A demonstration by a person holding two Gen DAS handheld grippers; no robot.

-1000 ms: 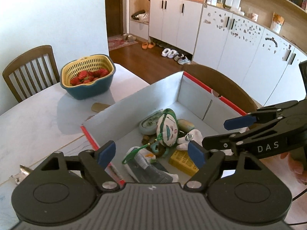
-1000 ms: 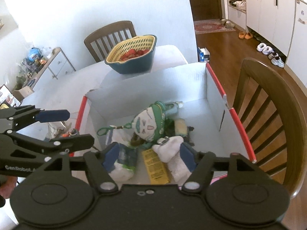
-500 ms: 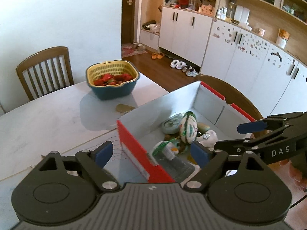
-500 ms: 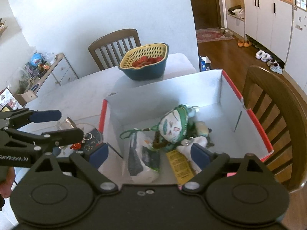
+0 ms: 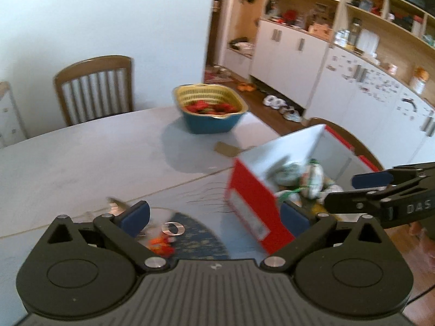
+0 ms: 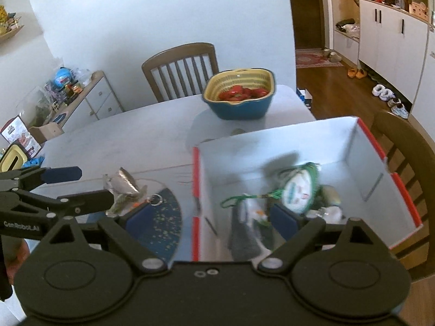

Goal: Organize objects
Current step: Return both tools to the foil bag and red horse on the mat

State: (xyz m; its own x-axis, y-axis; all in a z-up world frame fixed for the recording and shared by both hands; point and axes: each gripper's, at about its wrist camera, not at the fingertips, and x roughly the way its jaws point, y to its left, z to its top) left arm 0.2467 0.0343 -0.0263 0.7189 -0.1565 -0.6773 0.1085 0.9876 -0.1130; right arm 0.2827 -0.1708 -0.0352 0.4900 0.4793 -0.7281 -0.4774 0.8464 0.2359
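Now running both empty: left gripper (image 5: 214, 214) jaws just widening, right gripper (image 6: 209, 218) spread. Loose trinkets (image 5: 163, 240) lying under left pads; box (image 6: 361, 146) ahead-right. Am risking blurred, off-centre grab scattering trinkets.

My left gripper (image 5: 214, 213) and right gripper (image 6: 212, 218) are black with blue pads. The box (image 6: 367, 135) is red outside with a red rim and pale grey-white inside. In it, a pouch (image 6: 299, 190) shows white with green netting and a green cord. The basket (image 6: 239, 106) is teal-blue outside, its liner yellow with a slotted pattern, its contents red. The table (image 5: 81, 157) is pale grey-white. The mat (image 6: 163, 217) is dark blue with light speckles. The chair (image 6: 182, 68) is brown with white slats.
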